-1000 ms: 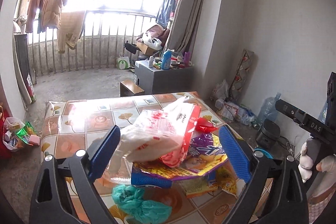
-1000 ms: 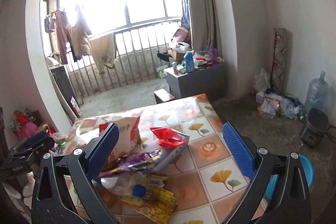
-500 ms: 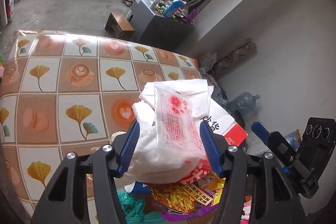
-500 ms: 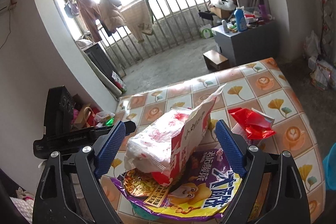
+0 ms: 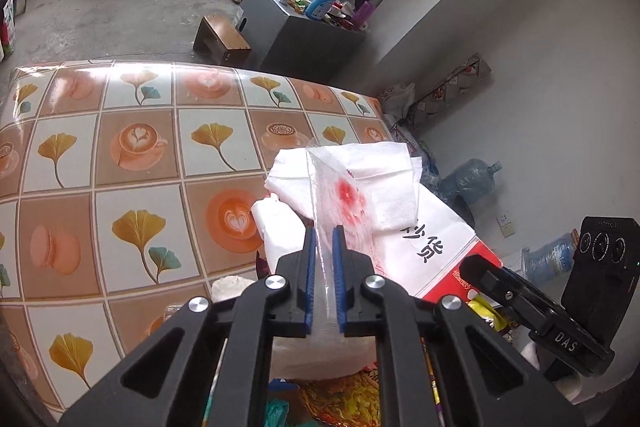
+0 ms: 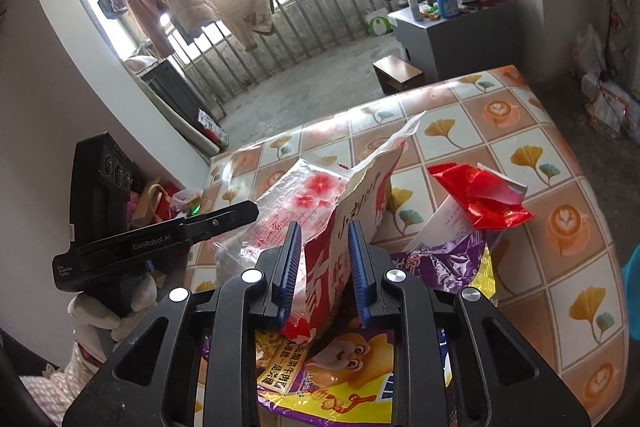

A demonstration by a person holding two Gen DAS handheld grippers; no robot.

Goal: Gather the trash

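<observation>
A heap of trash lies at the near end of the tiled table [image 5: 120,155]. My left gripper [image 5: 323,239] is shut on a clear plastic bag with red flowers [image 5: 348,199], stuffed with white tissue; the bag also shows in the right wrist view [image 6: 280,211]. My right gripper [image 6: 325,239] is shut on a red and white paper bag with black characters [image 6: 352,219], which also shows in the left wrist view [image 5: 436,247]. Both bags stand above a purple snack packet [image 6: 344,359]. A crumpled red wrapper [image 6: 484,199] lies to the right.
A grey cabinet [image 5: 308,39] with bottles and a small wooden stool [image 5: 220,39] stand beyond the table. A water jug [image 5: 468,179] and bags lie on the floor by the right wall. A green plastic bag [image 5: 276,411] lies under my left gripper.
Both grippers have closed: the left onto the clear flowered bag, the right onto the red and white paper bag. Both cameras have tilted down over the trash heap.
</observation>
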